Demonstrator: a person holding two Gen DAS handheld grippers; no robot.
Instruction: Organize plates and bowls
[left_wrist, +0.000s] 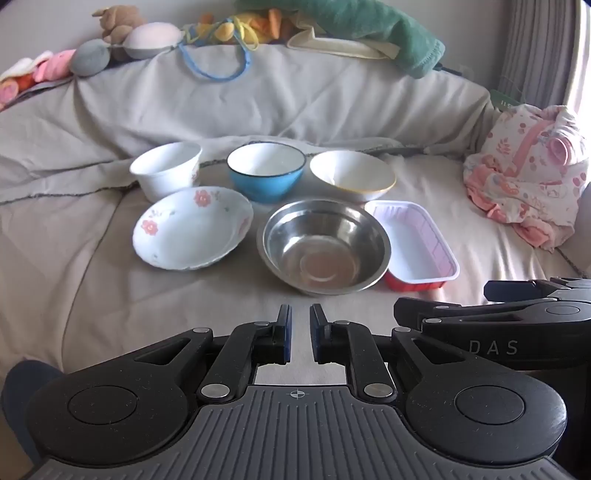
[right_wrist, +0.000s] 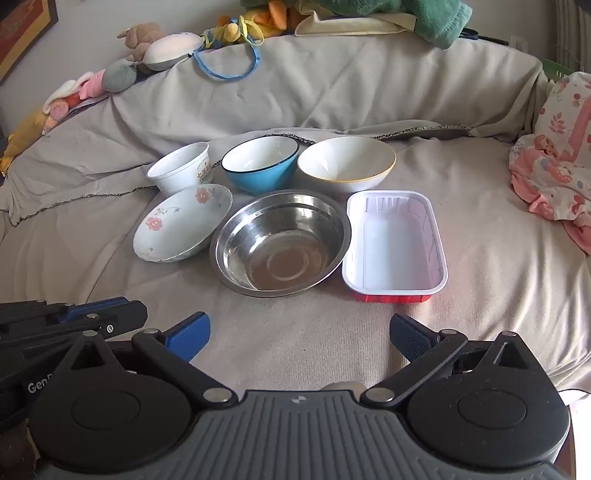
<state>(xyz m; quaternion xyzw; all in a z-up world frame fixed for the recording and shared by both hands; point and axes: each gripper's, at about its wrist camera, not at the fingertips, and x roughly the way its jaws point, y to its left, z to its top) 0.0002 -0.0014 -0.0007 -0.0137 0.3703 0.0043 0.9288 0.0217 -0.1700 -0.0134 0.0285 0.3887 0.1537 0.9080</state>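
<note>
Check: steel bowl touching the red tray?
Touching. In the left wrist view the steel bowl's rim overlaps the red tray's near edge with no gap; the right wrist view shows the rims meeting too.

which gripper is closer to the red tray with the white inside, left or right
Right. The right gripper hangs open just short of the red tray, which lies ahead and slightly right. The left gripper, shut, sits further left, facing the steel bowl.
</note>
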